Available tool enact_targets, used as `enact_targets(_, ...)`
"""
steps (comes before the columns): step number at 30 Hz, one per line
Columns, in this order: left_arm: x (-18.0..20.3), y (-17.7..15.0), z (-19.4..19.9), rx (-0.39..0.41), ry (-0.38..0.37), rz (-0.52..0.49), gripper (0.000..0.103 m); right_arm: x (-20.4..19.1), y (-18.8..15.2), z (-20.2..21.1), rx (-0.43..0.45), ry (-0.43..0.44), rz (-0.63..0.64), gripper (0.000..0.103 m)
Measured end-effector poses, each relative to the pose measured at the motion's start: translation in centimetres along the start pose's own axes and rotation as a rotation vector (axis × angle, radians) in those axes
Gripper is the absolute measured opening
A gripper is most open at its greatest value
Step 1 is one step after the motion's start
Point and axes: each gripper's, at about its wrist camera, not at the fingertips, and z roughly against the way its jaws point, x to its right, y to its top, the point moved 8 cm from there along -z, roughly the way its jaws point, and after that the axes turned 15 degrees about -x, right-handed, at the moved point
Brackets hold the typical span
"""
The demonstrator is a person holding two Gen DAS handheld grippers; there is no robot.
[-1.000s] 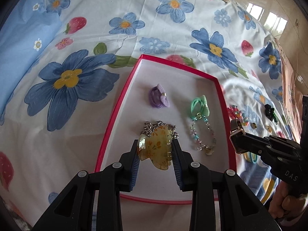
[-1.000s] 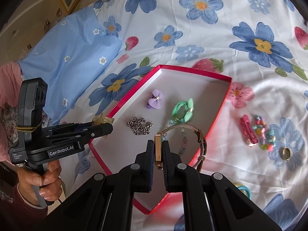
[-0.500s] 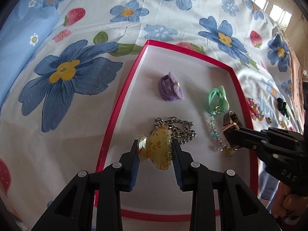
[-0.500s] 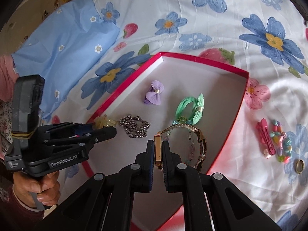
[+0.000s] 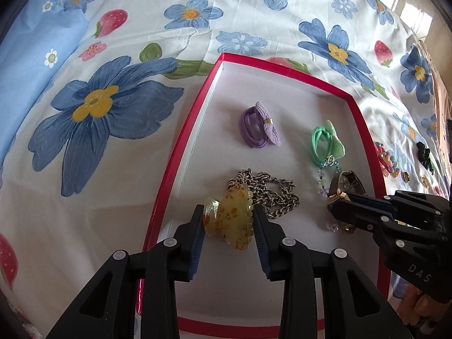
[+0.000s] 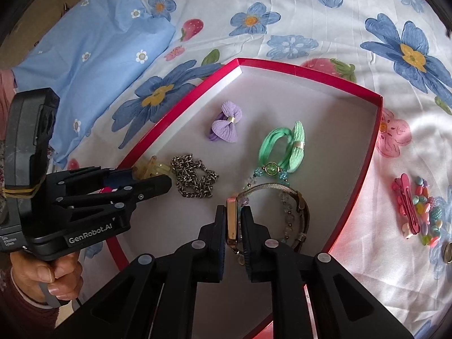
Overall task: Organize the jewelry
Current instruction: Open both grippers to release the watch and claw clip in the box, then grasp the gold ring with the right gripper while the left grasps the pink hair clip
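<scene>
Your left tool (image 5: 228, 221) stands over the near left part of the red-rimmed box (image 5: 180, 152). The yellow hair claw (image 5: 230, 220) sits between its fingers; the jaws have just been opening, and a narrow gap now shows beside the right pad, so the claw is no longer squeezed. The claw rests at the near edge of the silver chain (image 5: 265, 195), which lies on the white floor of the box.

Your right tool (image 6: 234, 221) is low in the near right part of the same box. Its jaws are narrow and have just been opening slightly; the gold watch (image 6: 268, 212) has its case on edge between the pads, with a thin gap on the right side. The watch band loops over the beaded bracelet (image 6: 271, 175).

Farther back in the box lie the purple bow tie (image 6: 227, 125) and the green bow tie (image 6: 285, 148), apart from each other. The box sits on the flowered bed sheet (image 6: 310, 22). Outside it, to the right, lie pink clips (image 6: 406, 206) beside a coloured bead bracelet (image 6: 429, 212).
</scene>
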Motion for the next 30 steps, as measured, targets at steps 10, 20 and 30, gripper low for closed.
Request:
enact_targets(10,-0.2,-0.8,1.8,0.023,-0.002,0.013,0.06,0.5,-0.4,2.6,0.057,0.032,-0.025,0.028)
enact_targets(20,1.2,-2.0,5.0,0.07,-0.049,0.018,0.08,3.3,-3.3,7.7,0.172,0.038,-0.106,0.055)
enact_targets(30,5.5,-2.7,6.0,0.071,-0.103,-0.056,0.08,8.9,-7.6,11.1,0.221,-0.034,-0.241,0.055)
